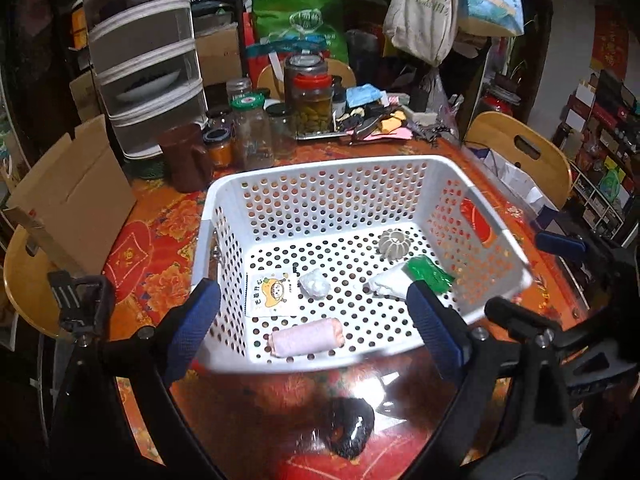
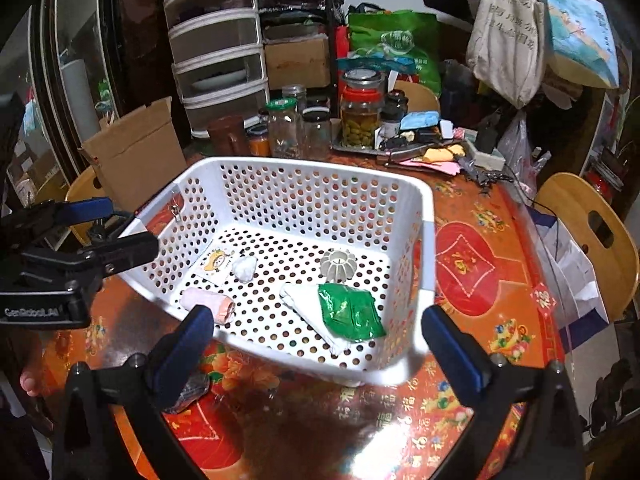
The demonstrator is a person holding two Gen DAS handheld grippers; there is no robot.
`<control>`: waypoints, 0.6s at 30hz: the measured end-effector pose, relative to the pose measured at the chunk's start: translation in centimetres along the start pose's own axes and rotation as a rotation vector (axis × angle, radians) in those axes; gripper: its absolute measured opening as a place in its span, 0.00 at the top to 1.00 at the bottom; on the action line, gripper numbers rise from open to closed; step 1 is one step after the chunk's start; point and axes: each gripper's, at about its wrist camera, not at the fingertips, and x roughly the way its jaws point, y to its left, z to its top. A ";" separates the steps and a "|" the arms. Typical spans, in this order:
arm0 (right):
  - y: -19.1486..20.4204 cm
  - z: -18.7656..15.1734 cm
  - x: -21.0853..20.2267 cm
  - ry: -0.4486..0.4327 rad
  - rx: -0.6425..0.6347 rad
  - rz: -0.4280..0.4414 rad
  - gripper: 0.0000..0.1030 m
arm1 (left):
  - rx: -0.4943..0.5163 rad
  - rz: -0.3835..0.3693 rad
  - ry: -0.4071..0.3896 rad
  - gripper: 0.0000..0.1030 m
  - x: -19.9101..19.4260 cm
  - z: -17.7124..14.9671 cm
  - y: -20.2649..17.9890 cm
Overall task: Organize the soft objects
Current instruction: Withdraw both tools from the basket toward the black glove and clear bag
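home dining room | pickle jar (image 1: 313, 98) | wooden chair (image 1: 520, 152) | hanging tote bag (image 1: 424, 8)

The left gripper (image 1: 316, 326) hangs level with its blue-padded fingers (image 1: 191, 330) spread wide and nothing between them. Just beside it, the right gripper (image 2: 320, 350) likewise gapes wide and holds nothing.

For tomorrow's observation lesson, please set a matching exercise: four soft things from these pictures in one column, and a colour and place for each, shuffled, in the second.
Things:
1. rolled cloth
2. scrunchie
3. packet
4. sachet with the cartoon

Descriptions:
A. black, on the table outside the basket
B. green, on a white cloth in the basket
C. pink, by the basket's near wall
D. white with a yellow figure, flat on the basket floor

Pairs: 1-C, 2-A, 3-B, 4-D
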 end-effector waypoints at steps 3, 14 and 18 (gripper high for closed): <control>0.0 -0.5 -1.5 -0.025 0.009 0.011 0.00 | 0.002 -0.017 -0.025 0.07 -1.9 -0.8 -0.2; 1.8 -5.3 -6.1 -0.095 0.005 0.047 0.00 | -0.033 -0.012 -0.076 0.01 -7.7 -8.0 1.5; 2.9 -8.2 -5.5 -0.086 0.024 0.074 0.00 | -0.065 0.005 -0.051 0.01 -7.3 -12.0 3.1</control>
